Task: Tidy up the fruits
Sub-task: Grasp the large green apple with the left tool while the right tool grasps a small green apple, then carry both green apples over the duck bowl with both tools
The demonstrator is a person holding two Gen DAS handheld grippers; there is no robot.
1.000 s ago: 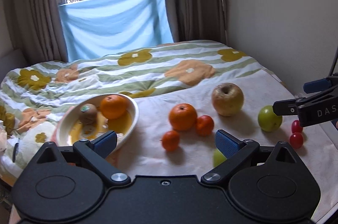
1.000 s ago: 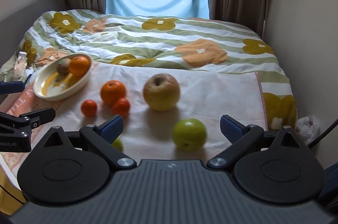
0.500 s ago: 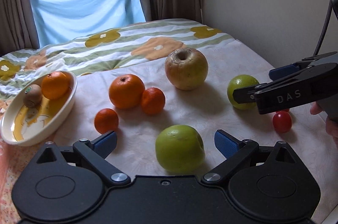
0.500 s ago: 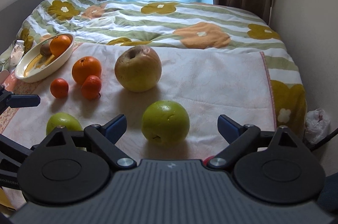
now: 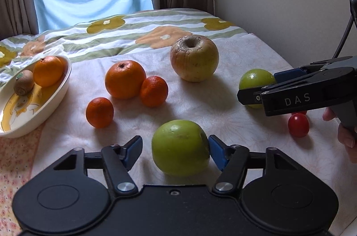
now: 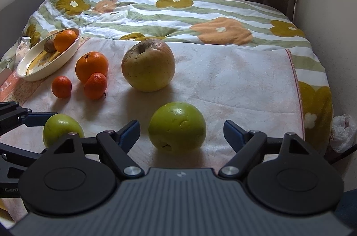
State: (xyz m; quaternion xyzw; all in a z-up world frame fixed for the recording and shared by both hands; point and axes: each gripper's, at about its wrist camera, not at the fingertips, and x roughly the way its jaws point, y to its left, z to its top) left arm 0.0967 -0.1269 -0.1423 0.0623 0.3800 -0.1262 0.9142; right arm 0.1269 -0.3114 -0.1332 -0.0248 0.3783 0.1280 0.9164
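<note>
Left wrist view. A cream oval dish (image 5: 58, 95) at the left edge of the bed's pale towel (image 5: 234, 62) holds one orange (image 5: 48, 71) and a kiwi (image 5: 23, 85) bearing a small green sticker, too small to read. Loose on the towel: a large orange (image 5: 125, 79) touching a mandarin (image 5: 154, 91), a second mandarin (image 5: 99, 112) apart, a wrinkled yellow apple (image 5: 194, 57), and cherry tomatoes (image 5: 298, 128). The left gripper (image 5: 175, 148) is closing around a green apple (image 5: 179, 148); its right pad touches the fruit, the left pad stands just clear. The right gripper (image 5: 252, 91), lettered "DAS", straddles another green fruit (image 5: 256, 79).

Right wrist view. The same dish (image 6: 30, 72) with orange (image 6: 65, 40) and kiwi (image 6: 49, 45) lies far left. The right gripper (image 6: 181, 131) is released, its jaws closing, with the green fruit (image 6: 177, 126) between them, untouched. The left gripper's fingers (image 6: 33, 119) flank the green apple (image 6: 60, 131); partial lettering "Gen" shows at the frame edge.
</note>
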